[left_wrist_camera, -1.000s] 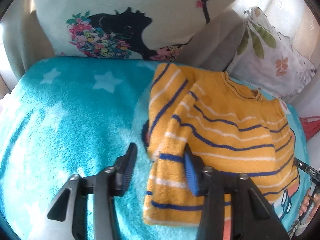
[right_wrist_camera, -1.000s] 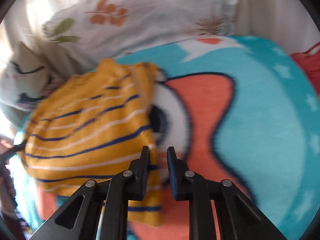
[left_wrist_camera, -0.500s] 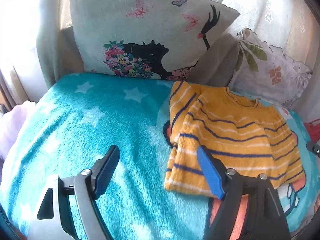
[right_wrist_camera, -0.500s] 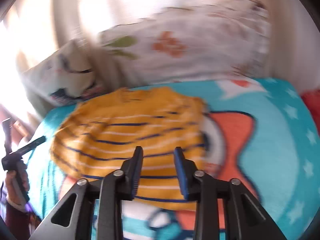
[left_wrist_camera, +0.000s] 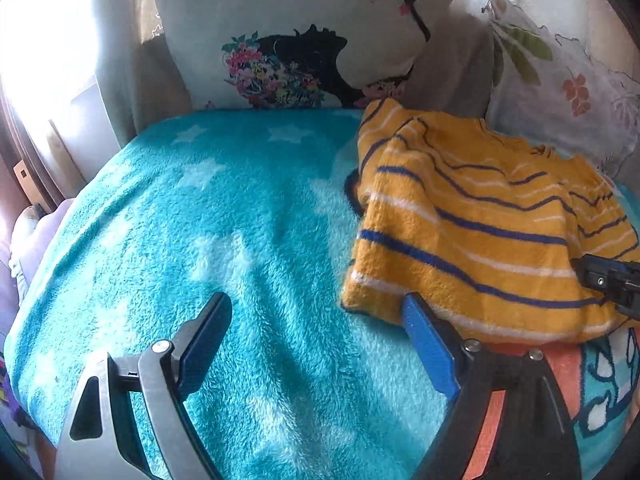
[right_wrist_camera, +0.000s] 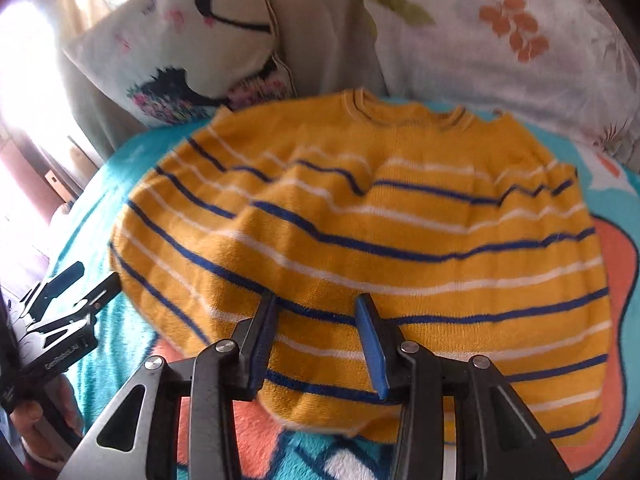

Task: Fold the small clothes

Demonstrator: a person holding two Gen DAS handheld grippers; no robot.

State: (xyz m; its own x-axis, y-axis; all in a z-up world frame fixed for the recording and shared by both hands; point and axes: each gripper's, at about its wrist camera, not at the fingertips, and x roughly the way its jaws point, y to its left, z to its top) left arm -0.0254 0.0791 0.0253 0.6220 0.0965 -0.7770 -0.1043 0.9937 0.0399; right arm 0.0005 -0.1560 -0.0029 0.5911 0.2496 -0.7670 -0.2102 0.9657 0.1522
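A small mustard-yellow sweater with navy and white stripes lies on a teal fleece blanket, neck towards the pillows and both sleeves folded in. In the left wrist view the sweater lies to the right. My left gripper is open wide and empty over bare blanket, just left of the sweater's bottom corner. My right gripper is open and empty, low over the sweater's bottom hem. The left gripper also shows in the right wrist view, and the right gripper's tip in the left wrist view.
A pillow printed with a woman's silhouette and flowers and a leaf-patterned pillow stand against the back. A bright window is to the left. The blanket has an orange cartoon patch right of the sweater.
My left gripper opened wider and pulled back left, off the folded sleeve. My right gripper opened and swung from the blanket at the sweater's right side to its bottom hem.
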